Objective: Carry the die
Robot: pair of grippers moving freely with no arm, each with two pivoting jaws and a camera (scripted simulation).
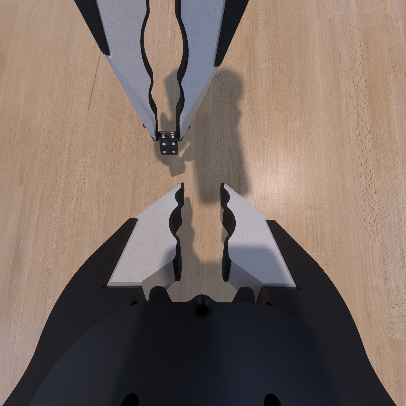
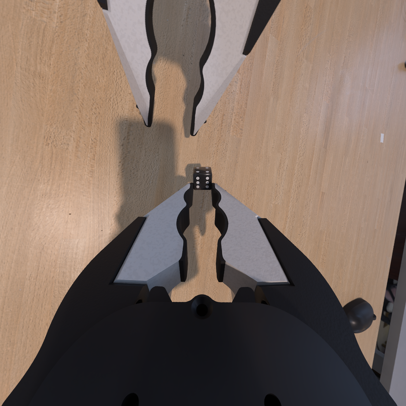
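Observation:
A small black die with white pips is pinched between the fingertips of my right gripper, which is shut on it. The die casts a shadow apart from itself on the wooden table, so it seems to hang slightly above the surface. In the left wrist view the right gripper comes in from the top with the die at its tips. My left gripper is open and empty, pointing at the die from a short way off. It also shows in the right wrist view, facing the right gripper tip to tip.
The light wooden table fills both views. A thin red line lies at the left. The table's edge runs down the right, with a dark rounded object beside it and a small white mark on the wood.

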